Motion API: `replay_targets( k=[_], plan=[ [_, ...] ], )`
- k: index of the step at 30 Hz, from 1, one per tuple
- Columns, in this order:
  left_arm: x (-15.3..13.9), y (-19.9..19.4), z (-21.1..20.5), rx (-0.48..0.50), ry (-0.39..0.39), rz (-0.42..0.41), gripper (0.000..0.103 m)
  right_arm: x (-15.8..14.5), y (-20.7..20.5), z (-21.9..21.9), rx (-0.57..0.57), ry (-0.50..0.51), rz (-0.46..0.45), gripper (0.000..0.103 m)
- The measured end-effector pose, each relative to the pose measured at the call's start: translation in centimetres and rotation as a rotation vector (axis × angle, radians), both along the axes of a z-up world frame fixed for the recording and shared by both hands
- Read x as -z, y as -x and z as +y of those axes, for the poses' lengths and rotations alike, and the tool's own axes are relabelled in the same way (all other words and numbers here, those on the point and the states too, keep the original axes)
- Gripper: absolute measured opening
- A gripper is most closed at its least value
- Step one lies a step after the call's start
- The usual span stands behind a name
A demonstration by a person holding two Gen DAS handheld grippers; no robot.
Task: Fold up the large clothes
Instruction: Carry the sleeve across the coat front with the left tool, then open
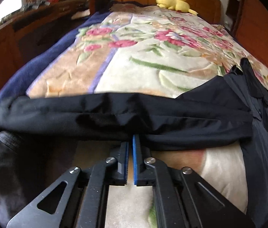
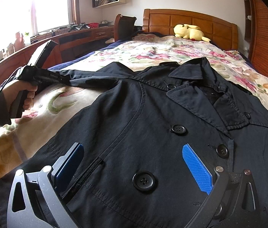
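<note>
A black double-breasted coat [image 2: 153, 125] lies face up on the bed, collar toward the headboard. My left gripper [image 1: 130, 142] is shut on the coat's left sleeve [image 1: 115, 117] and holds it stretched sideways above the blanket; it also shows in the right wrist view [image 2: 58, 77], held by a hand. My right gripper [image 2: 134, 152] is open, its blue pads [image 2: 196, 167] spread wide and resting on the coat's front by the large buttons [image 2: 143, 180]. It grips nothing.
A floral blanket [image 1: 143, 60] covers the bed. A yellow plush toy [image 2: 188, 31] lies by the wooden headboard [image 2: 191, 19]. A wooden desk [image 2: 73, 38] with clutter runs along the left under the window. A wooden wardrobe [image 2: 266, 38] stands at the right.
</note>
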State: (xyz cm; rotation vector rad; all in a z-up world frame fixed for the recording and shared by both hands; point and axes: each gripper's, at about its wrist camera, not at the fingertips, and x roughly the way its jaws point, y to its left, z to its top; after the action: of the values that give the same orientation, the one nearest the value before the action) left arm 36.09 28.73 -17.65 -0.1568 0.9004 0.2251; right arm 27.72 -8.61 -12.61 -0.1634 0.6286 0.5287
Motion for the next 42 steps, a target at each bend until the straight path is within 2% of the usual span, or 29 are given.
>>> replay_targets(
  k=[4,7,16,21,24,28,32,42],
  plan=[
    [-3.0,0.4,-1.9,0.027,-0.060,-0.048,0.002,0.0,0.0,0.0,0.000,0.000,-0.001,0.103],
    [-5.4,0.8,-3.9,0.059,-0.070,-0.086,0.002,0.0,-0.1,0.0,-0.009,-0.006,0.007,0.103],
    [-11.8,2.6,-13.8,0.241,-0.091,-0.174,0.002,-0.6,-0.6,-1.5,-0.008,-0.022,0.052,0.103],
    [-14.0,3.5,-18.7,0.332,-0.121,-0.193,0.002,-1.4,-0.5,-2.9,0.024,-0.018,0.038,0.103],
    [-13.6,3.4,-21.0,0.334,-0.197,-0.151,0.002,-1.8,-0.7,-3.9,0.035,-0.038,0.043,0.103],
    [-12.3,3.9,-21.3,0.337,-0.165,-0.125,0.008,-1.6,-1.5,-5.3,0.070,-0.075,0.072,0.103],
    [-11.4,6.5,-21.8,0.369,-0.126,-0.128,0.028,-1.3,-1.9,-5.8,0.085,-0.095,0.097,0.103],
    [-9.3,14.7,-19.6,0.351,-0.020,-0.146,0.034,-1.9,-1.6,-4.2,0.081,-0.043,0.066,0.103]
  ],
)
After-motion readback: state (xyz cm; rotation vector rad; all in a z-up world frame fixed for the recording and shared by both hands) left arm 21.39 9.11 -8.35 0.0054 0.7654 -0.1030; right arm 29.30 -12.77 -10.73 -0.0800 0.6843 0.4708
